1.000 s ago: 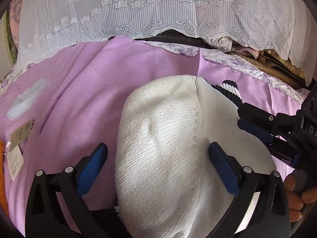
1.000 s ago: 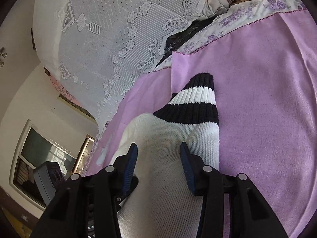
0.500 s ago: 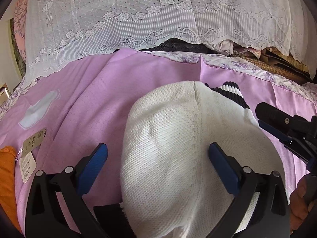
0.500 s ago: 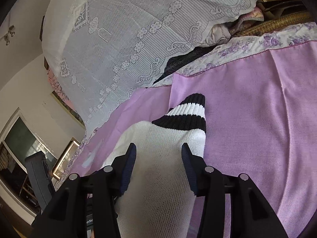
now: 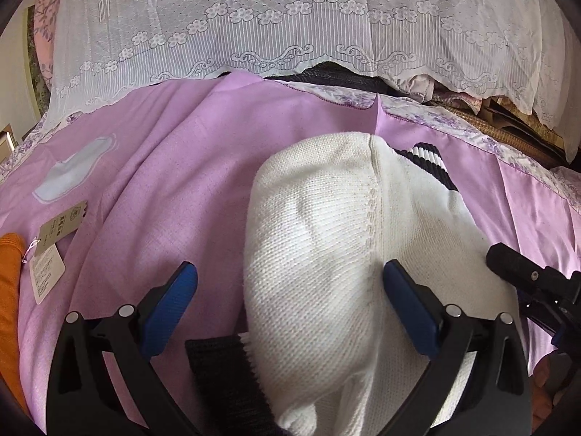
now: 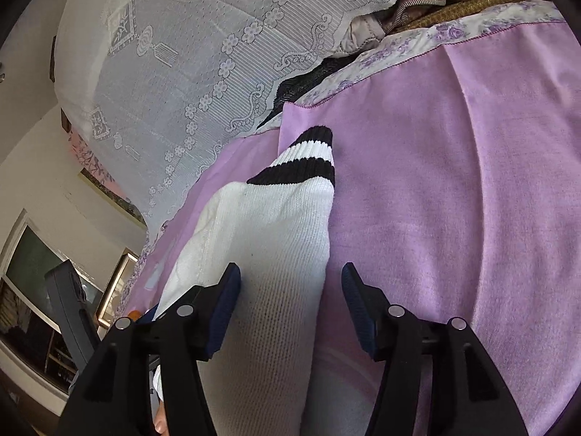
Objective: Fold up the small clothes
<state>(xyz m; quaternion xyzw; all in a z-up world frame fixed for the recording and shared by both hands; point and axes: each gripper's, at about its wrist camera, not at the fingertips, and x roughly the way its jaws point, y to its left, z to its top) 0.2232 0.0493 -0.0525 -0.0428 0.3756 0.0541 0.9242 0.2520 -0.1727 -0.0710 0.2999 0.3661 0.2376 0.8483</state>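
A white knit sweater [image 5: 326,254] with a black-and-white striped cuff [image 5: 425,156] lies folded on the purple sheet [image 5: 174,167]. My left gripper [image 5: 290,298] is open, its blue pads either side of the sweater's near left part, just above it. A black ribbed hem [image 5: 218,374] shows under the white knit. In the right wrist view the sleeve [image 6: 276,239] with its striped cuff [image 6: 305,160] lies between and ahead of my right gripper [image 6: 290,309], which is open. The right gripper's black frame [image 5: 526,279] shows at the left view's right edge.
An orange garment [image 5: 9,290] with paper tags [image 5: 51,247] lies at the left edge. A pale patch [image 5: 72,170] lies on the sheet. A white lace cover [image 5: 290,18] drapes over piled things at the back. A window and furniture [image 6: 43,309] are far left.
My right gripper has opened wider and let go of the sleeve, drawing back. The left gripper has stayed open and pulled back a little from the sweater.
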